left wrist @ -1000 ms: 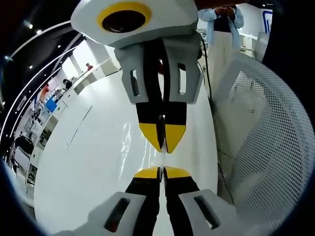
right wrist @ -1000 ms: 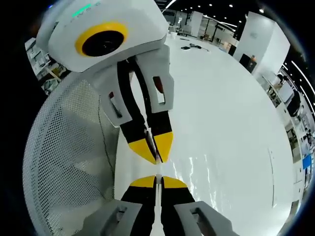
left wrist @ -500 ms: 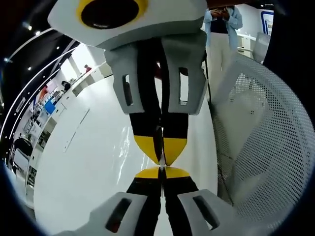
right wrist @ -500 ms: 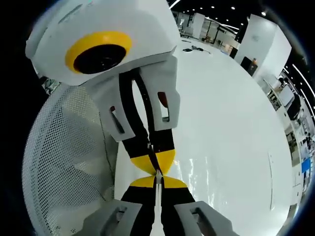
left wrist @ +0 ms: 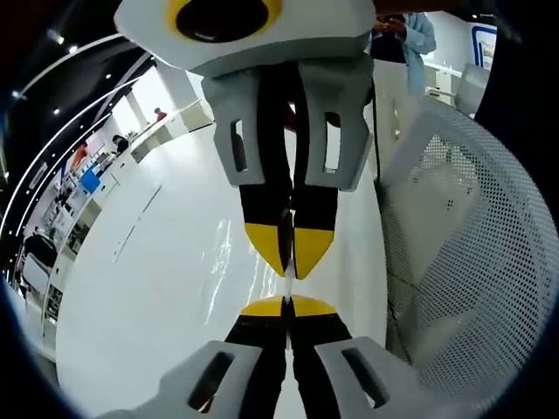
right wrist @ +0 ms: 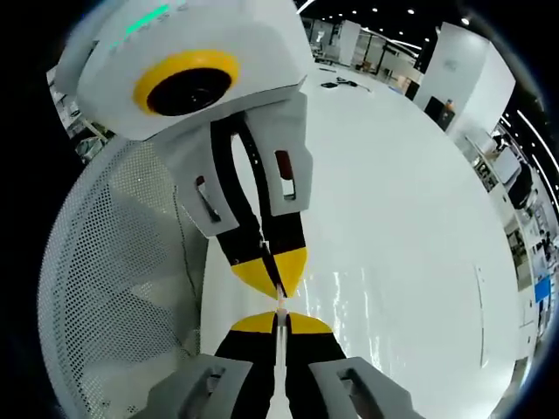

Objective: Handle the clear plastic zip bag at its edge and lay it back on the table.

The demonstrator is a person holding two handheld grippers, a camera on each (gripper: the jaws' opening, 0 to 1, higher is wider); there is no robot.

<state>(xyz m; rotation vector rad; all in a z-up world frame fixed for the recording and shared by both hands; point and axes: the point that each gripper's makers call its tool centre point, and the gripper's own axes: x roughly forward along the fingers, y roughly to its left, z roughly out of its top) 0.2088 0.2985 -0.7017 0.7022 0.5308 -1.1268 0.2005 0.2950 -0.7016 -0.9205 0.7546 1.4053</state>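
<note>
The clear plastic zip bag (left wrist: 286, 285) shows as a thin see-through edge stretched between two sets of yellow jaw tips, with wavy glints over the white table (left wrist: 157, 288) behind it. In the left gripper view, my left gripper (left wrist: 286, 305) rises from the bottom, shut on that edge. My right gripper (left wrist: 288, 253) hangs down from the top facing it, also shut on the edge. In the right gripper view, the right gripper (right wrist: 279, 325) pinches the bag (right wrist: 279, 304) from below and the left gripper (right wrist: 275, 272) from above. A small gap separates the two pairs of tips.
A white perforated mesh chair (left wrist: 463, 244) stands close beside the table, on the left (right wrist: 113, 262) in the right gripper view. A person in a light blue top (left wrist: 397, 35) stands beyond the table's far end. The white table (right wrist: 402, 192) stretches wide.
Half a second ago the two grippers' tips were almost touching; now they have drawn slightly apart again, both still pinching the bag edge.
</note>
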